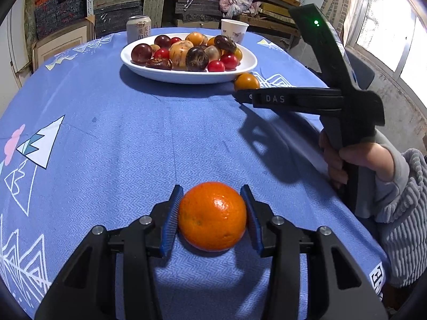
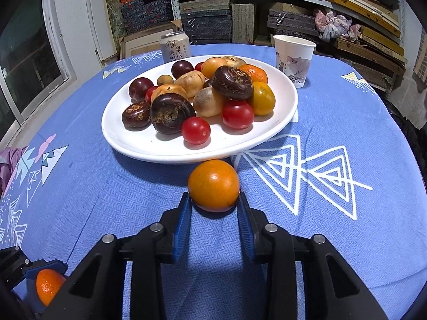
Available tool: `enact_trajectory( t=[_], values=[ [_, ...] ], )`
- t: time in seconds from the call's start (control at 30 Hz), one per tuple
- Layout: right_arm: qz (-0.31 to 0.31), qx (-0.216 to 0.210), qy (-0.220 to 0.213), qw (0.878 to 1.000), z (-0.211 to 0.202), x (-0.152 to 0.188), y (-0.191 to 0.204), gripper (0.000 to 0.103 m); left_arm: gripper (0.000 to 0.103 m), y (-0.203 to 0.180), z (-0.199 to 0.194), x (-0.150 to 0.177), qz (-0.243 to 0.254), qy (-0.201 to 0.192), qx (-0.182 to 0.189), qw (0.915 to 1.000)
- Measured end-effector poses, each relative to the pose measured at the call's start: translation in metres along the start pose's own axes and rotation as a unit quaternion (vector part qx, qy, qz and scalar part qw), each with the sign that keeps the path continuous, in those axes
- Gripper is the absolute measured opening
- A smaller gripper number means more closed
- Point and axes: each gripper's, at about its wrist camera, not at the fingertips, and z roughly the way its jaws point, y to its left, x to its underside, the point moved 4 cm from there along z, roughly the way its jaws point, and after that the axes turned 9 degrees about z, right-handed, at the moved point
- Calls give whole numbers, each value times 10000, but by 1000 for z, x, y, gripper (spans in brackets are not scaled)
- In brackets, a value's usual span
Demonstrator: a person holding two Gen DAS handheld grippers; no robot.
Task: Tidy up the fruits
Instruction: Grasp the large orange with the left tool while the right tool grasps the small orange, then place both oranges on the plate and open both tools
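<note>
The left tongs (image 1: pixel 212 213) are clamping an orange (image 1: pixel 212 216) low in frame on the desk (image 1: pixel 133 138); the right tongs (image 2: pixel 214 208), marked "DAS", are pinching a smaller orange fruit (image 2: pixel 213 185) against the white plate (image 2: pixel 138 144).

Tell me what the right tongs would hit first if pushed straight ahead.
The orange fruit lying between the tips of the right tongs; just behind it sits the plate rim. How much gap separates fruit and plate is unclear.
</note>
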Motion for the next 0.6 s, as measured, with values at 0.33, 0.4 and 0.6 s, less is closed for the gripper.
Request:
enact_trajectory(
  t=[0.33, 0.4, 0.6],
  values=[
    [120, -143, -381, 9991, -25, 0, -3, 35, 43, 14, -17, -12, -228, -402, -318, 9984],
    [188, -223, -510, 9983, -36, 0, -5, 35, 43, 19, -20, -19, -306, -469, -395, 9977],
    [308, -278, -739, 9964, -48, -4, -11, 35, 43, 39, -30, -56, -418, -740, -691, 9940]
  ],
)
